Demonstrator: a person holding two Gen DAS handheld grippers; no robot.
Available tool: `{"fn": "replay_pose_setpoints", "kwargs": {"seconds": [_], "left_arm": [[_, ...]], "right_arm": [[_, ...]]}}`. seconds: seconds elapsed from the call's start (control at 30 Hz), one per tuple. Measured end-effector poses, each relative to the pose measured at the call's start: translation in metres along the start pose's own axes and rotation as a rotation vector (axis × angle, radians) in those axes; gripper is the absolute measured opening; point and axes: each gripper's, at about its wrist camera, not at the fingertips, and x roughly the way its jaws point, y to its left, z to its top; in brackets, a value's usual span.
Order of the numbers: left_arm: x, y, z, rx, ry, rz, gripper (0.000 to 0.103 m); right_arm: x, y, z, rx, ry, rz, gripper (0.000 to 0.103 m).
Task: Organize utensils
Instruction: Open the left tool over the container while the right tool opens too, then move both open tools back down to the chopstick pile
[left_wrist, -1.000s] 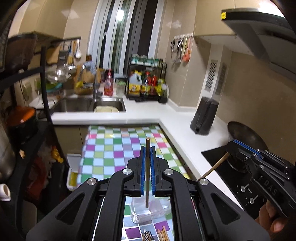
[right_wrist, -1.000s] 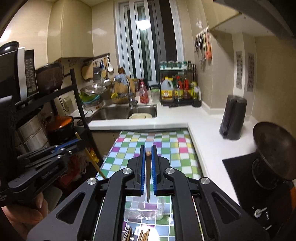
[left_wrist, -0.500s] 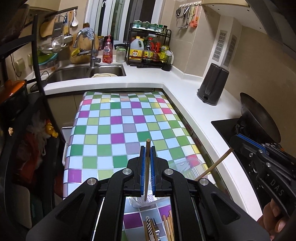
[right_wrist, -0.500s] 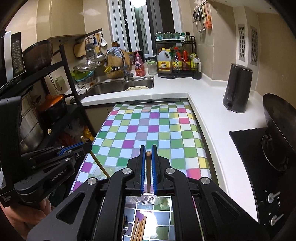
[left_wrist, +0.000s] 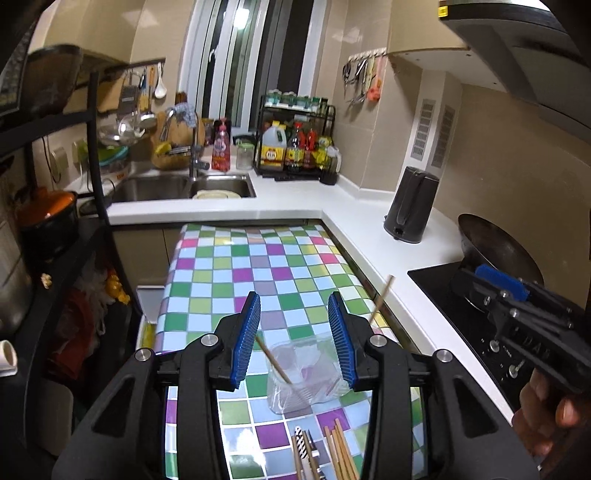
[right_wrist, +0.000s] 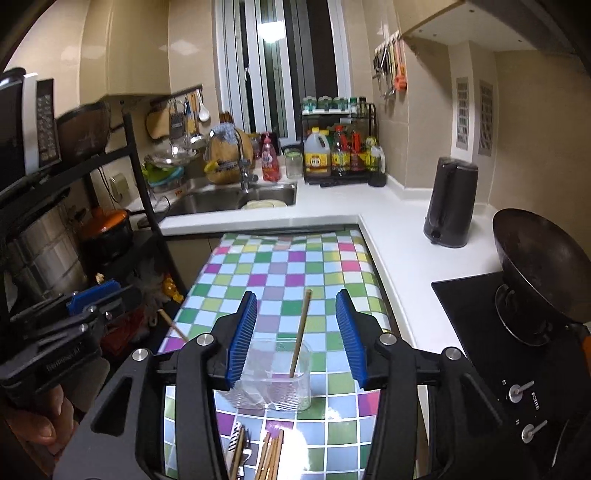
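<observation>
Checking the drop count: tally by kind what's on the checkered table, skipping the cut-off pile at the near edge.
Clear container: 1
Chopsticks tilted at the container: 2
Total: 3

A home kitchen. Steel sink (left_wrist: 184, 186) with tap at 11 o'clock, condiment rack of oil and sauce bottles (left_wrist: 295, 147) at 12, dark kettle (left_wrist: 410, 205) on white counter (left_wrist: 291, 201) at 1, wok (right_wrist: 535, 258) on black hob (right_wrist: 476, 314) at 3, hanging ladles (right_wrist: 188, 118) and microwave (right_wrist: 26, 122) at 10.
</observation>
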Motion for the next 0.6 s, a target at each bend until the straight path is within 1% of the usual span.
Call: {"fn": "replay_pose_setpoints", "kwargs": {"seconds": [0.07,0.13,0.2,0.23,0.27,0.3,0.37,0.43,0.5,0.6], "left_arm": [[-0.015,-0.003,-0.014,0.021,-0.025,0.004,0.038],[-0.026,-0.004,-0.033,0.034,-0.033,0.001,0.035],[-0.032,-0.003,-0.052,0.038,-0.03,-0.004,0.026],[-0.035,-0.002,-0.065,0.037,-0.024,-0.003,0.024],[-0.037,0.0,-0.075,0.033,-0.022,-0.006,0.019],[-0.039,0.002,-0.086,0.03,-0.019,-0.009,0.015],[-0.041,0.004,-0.11,0.027,-0.007,-0.006,0.014],[-0.041,0.008,-0.134,0.021,0.013,-0.005,0.01],[-0.04,0.01,-0.154,0.008,0.036,-0.01,0.009],[-0.038,0.014,-0.188,-0.014,0.077,-0.016,0.008]], "right_arm": [[-0.018,-0.001,-0.009,0.007,-0.043,0.014,0.046],[-0.036,-0.002,-0.022,0.027,-0.092,0.026,0.047],[-0.051,-0.003,-0.04,0.044,-0.125,0.031,0.047],[-0.055,-0.003,-0.048,0.052,-0.132,0.042,0.047],[-0.06,-0.003,-0.059,0.056,-0.137,0.047,0.047],[-0.063,-0.002,-0.069,0.051,-0.14,0.044,0.046],[-0.07,0.001,-0.088,0.041,-0.147,0.034,0.044],[-0.073,0.0,-0.11,0.051,-0.13,0.03,0.043],[-0.071,-0.004,-0.135,0.083,-0.084,0.049,0.034],[-0.062,-0.011,-0.17,0.133,-0.031,0.031,0.028]]}}
